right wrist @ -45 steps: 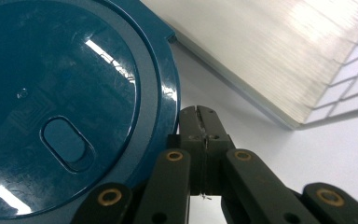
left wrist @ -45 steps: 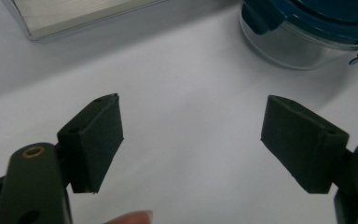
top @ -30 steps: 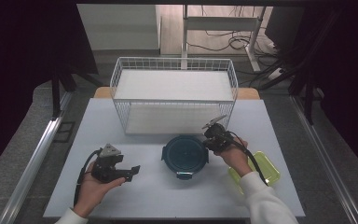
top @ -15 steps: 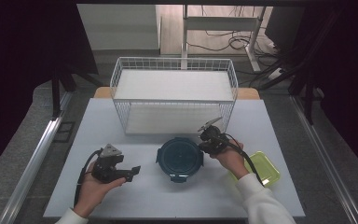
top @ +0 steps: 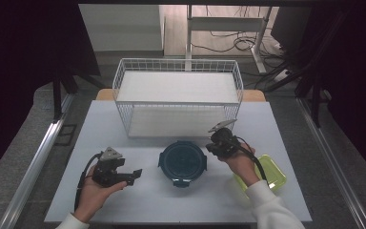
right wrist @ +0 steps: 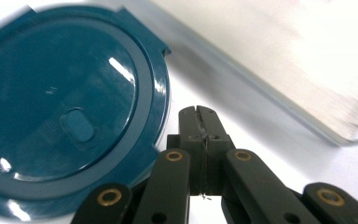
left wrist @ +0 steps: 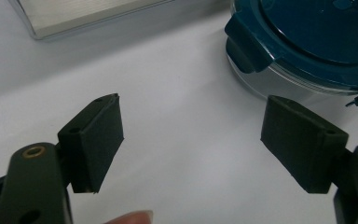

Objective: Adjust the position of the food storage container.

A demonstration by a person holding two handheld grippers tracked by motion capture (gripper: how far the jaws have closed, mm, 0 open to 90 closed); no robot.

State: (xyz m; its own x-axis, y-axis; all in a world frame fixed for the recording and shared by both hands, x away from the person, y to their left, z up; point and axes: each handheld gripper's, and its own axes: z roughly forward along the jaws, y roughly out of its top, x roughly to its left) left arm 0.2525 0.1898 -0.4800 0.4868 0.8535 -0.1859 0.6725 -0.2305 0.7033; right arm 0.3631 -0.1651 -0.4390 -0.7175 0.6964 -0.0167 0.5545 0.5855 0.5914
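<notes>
Jaws of right gripper point(right wrist: 199, 114) pressed together beside round, glossy, dark-teal lidded container point(right wrist: 60, 112).

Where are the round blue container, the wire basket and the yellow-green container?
round blue container point(top: 182, 161), high view, middle of its lid.
wire basket point(top: 178, 60), high view, far rim.
yellow-green container point(top: 270, 171), high view, its lid right of the forearm.
</notes>
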